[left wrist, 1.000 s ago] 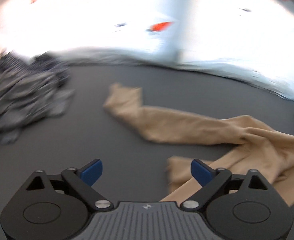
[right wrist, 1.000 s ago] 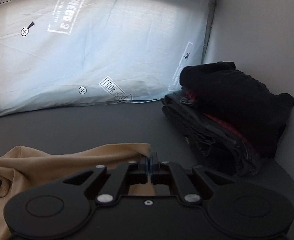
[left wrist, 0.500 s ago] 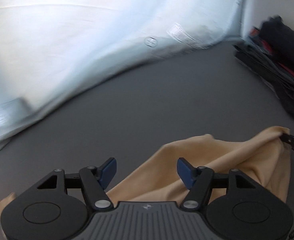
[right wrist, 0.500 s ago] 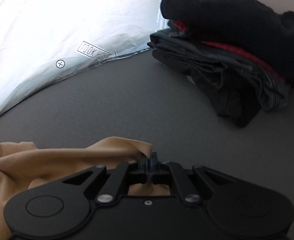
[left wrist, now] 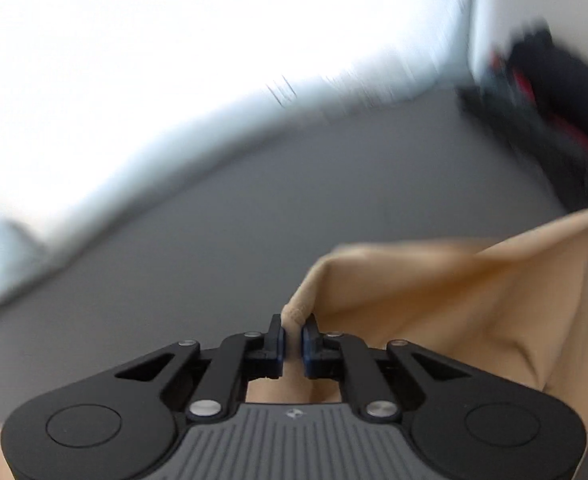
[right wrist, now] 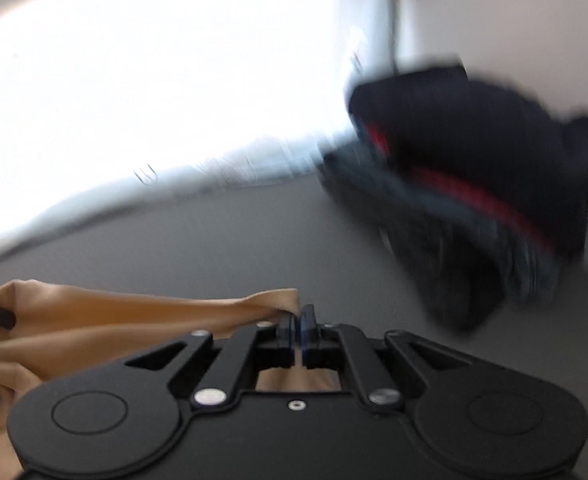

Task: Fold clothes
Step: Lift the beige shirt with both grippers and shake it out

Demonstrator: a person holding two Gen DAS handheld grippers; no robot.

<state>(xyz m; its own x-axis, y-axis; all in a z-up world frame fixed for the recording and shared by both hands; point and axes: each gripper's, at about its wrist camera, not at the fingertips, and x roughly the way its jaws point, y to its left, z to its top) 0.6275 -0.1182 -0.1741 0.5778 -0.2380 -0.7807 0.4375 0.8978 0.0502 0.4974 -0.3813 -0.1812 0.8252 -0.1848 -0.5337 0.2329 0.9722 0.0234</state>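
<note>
Grey tabletop (left wrist: pixel 278 216) ahead of both grippers bare, open for passage. Dark folded clothes stack (right wrist: pixel 473 200) blocks far right corner, seemingly against wall (right wrist: pixel 513 12); view blurred. White sheet (right wrist: pixel 154 80) bounds far edge. Tan garment (left wrist: pixel 453 292) stretched between grippers fills near right space in left view.

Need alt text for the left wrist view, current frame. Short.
The left gripper is closing its blue-padded fingers on a bunched edge of a tan garment, which stretches away to the right over a grey table. A blurred stack of dark and red folded clothes sits at the far right, with a bright white sheet behind.
</note>
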